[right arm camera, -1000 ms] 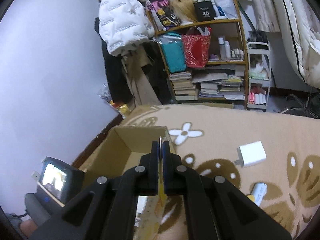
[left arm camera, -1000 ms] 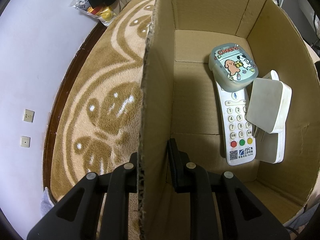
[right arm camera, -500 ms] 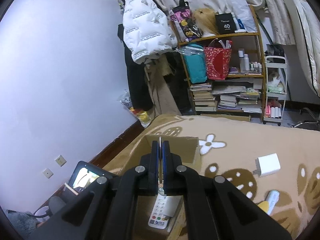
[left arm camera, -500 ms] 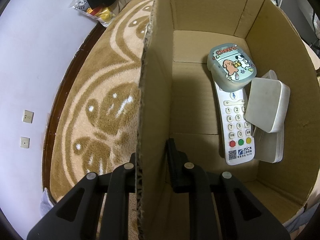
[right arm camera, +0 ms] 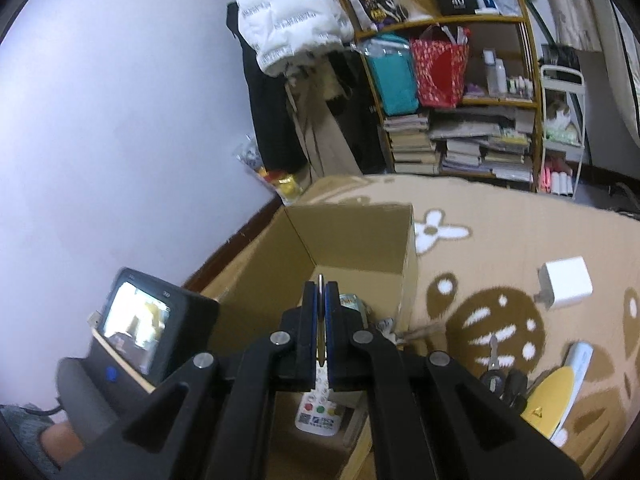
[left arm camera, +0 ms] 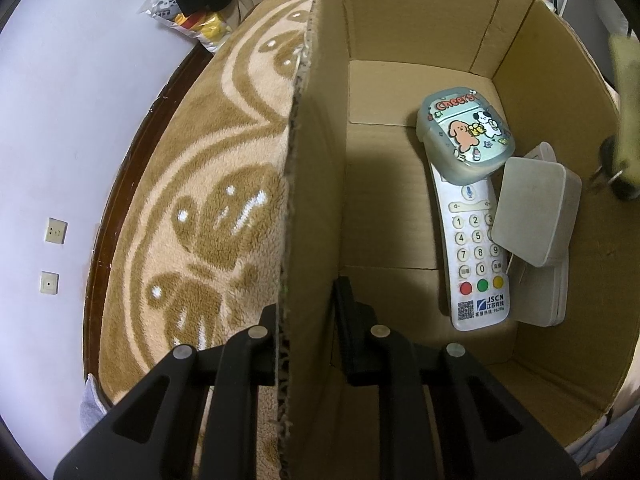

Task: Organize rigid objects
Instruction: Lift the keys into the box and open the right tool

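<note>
Box (left arm camera: pixel 420 20): open-topped cardboard, standing on the carpet (left arm camera: pixel 200 200) near the wall. My left gripper (left arm camera: pixel 306 304) is clamped on its near side wall, one finger outside and one inside, and has not shifted over the last second; the box is steadied. Contents lie toward the far side of the floor: a remote (left arm camera: pixel 476 264) lying flat, a cartoon case (left arm camera: pixel 464 136) resting on its top end, and a white charger (left arm camera: pixel 536 208) leaning across its edge onto a flat white item beneath. My right gripper (right arm camera: pixel 321 308) is closed on a thin flat piece (right arm camera: pixel 320 280), seen edge-on between the pads; what it is I cannot tell. Change noted: the right gripper has dropped and tipped toward the box, so the remote now shows directly under its fingers, where a second ago the box sat lower and off to the left of them. In the left view a blurred pale-yellow thing (left arm camera: pixel 624 120) with a dark end has come in above the box's right wall; it was absent before, and I judge it to be my carried piece arriving. Assessment: delivery is under way, release not yet made. Outstanding on the carpet outside: a second charger (right arm camera: pixel 566 282), keys (right arm camera: pixel 498 372) and a yellow item (right arm camera: pixel 548 404).
</note>
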`<state>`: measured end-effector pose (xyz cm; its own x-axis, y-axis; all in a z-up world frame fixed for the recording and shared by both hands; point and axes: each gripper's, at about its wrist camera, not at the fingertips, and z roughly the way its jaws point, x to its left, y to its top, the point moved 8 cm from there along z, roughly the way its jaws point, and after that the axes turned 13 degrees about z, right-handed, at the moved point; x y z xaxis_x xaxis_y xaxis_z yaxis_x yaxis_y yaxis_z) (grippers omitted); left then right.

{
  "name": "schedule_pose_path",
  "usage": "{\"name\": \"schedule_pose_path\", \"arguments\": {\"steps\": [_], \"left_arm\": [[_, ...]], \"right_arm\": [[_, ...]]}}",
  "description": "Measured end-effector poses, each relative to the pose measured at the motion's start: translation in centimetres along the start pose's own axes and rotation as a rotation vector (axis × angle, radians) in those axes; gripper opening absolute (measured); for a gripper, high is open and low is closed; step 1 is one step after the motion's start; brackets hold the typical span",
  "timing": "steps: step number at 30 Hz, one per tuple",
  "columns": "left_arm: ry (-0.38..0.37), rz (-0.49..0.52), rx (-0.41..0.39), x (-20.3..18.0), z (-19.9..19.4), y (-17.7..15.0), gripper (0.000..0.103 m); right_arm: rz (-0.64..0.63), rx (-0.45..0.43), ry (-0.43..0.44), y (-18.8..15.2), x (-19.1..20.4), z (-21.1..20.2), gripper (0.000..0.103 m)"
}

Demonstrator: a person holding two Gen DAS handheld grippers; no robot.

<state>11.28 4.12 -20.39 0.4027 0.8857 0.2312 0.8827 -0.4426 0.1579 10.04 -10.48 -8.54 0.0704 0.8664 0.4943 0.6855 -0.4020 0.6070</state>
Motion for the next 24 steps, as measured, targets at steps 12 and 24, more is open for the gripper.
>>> {"name": "schedule_pose_path", "arguments": {"steps": [12,24], "left_arm": [[0.001,0.001,0.001,0.0,0.0,0.0,0.017],[0.002,0.002,0.003,0.1,0.1,0.0,0.017]], "right_arm": [[0.004,0.012,-0.043,-0.7,-1.3,1.2,0.005],[-0.022,-0.031,-0.078,0.8,-1.7,-0.2,0.008]]}}
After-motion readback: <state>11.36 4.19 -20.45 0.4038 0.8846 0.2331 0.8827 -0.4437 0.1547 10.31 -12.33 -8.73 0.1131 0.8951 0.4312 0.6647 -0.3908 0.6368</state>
